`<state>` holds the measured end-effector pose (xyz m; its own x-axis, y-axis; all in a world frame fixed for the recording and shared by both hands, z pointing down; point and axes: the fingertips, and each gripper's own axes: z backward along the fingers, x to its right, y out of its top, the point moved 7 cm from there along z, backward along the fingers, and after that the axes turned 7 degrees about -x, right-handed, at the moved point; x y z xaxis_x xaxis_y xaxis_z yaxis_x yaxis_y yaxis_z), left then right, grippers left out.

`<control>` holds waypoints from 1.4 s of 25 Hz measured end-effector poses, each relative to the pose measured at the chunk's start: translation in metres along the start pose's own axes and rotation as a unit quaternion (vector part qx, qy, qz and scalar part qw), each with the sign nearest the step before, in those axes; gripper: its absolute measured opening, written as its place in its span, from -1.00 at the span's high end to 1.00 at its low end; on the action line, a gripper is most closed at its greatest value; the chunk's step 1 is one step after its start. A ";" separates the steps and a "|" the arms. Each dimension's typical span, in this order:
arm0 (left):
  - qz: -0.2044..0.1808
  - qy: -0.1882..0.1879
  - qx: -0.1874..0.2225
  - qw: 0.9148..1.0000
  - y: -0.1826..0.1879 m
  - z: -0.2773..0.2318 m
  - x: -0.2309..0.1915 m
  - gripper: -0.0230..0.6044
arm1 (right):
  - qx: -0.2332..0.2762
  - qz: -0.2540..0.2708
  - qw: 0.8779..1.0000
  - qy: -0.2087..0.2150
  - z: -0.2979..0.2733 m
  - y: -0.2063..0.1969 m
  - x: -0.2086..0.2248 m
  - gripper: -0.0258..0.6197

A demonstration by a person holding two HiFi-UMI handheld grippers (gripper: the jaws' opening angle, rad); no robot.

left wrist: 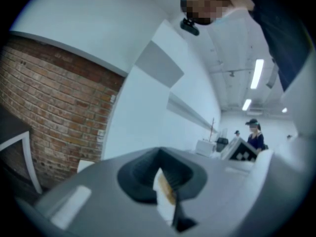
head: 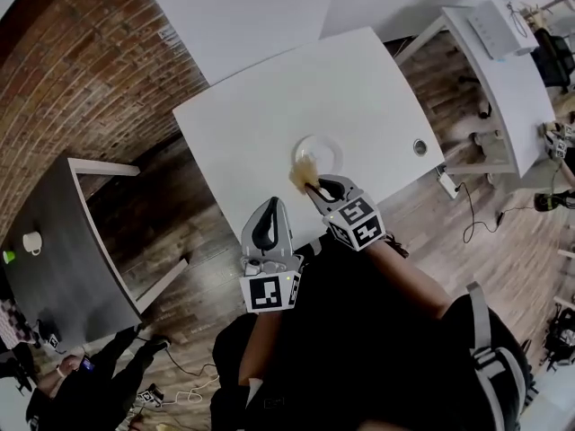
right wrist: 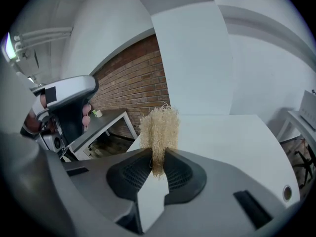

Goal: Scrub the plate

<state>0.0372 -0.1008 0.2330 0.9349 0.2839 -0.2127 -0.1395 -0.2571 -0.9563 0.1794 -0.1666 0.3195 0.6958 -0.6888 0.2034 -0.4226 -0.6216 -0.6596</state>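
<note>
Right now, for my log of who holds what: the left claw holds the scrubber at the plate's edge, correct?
Not quite. It is the right claw that holds the scrubber; the right gripper view shows its jaws shut on the fibres. The rest stands: the scrubber is at the edge of the plate.

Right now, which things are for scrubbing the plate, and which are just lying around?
For the job:
- plate
- straw-coloured scrubber, pinched in the right hand-held gripper
- white table under the plate

Just lying about:
- mug on the dark side table
- white box on the far desk
- cable on the floor
</note>
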 end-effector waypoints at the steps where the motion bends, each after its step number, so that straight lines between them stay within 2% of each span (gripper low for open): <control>1: 0.000 -0.004 0.001 1.000 0.000 0.002 0.002 0.92 | 0.006 -0.002 1.000 -0.003 0.005 0.000 -0.002 0.73; 7: 0.006 -0.002 0.015 1.000 0.003 0.011 0.013 0.92 | 0.036 -0.001 0.999 -0.011 0.033 0.000 -0.006 0.73; 12: -0.005 0.023 0.016 1.000 0.004 0.015 0.022 0.92 | 0.069 0.010 0.998 0.000 0.050 0.005 0.004 0.73; 21: -0.007 0.066 0.022 0.998 0.014 0.020 0.045 0.92 | 0.099 0.025 0.995 0.007 0.079 0.009 0.029 0.73; 35: -0.018 0.067 0.020 0.997 0.012 0.021 0.094 0.92 | 0.142 0.030 0.989 0.020 0.120 -0.017 0.045 0.73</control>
<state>0.1166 -0.0582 0.1970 0.9746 0.1651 -0.1514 -0.1152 -0.2103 -0.9708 0.2877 -0.1419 0.2529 0.6484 -0.7391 0.1823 -0.2786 -0.4533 -0.8467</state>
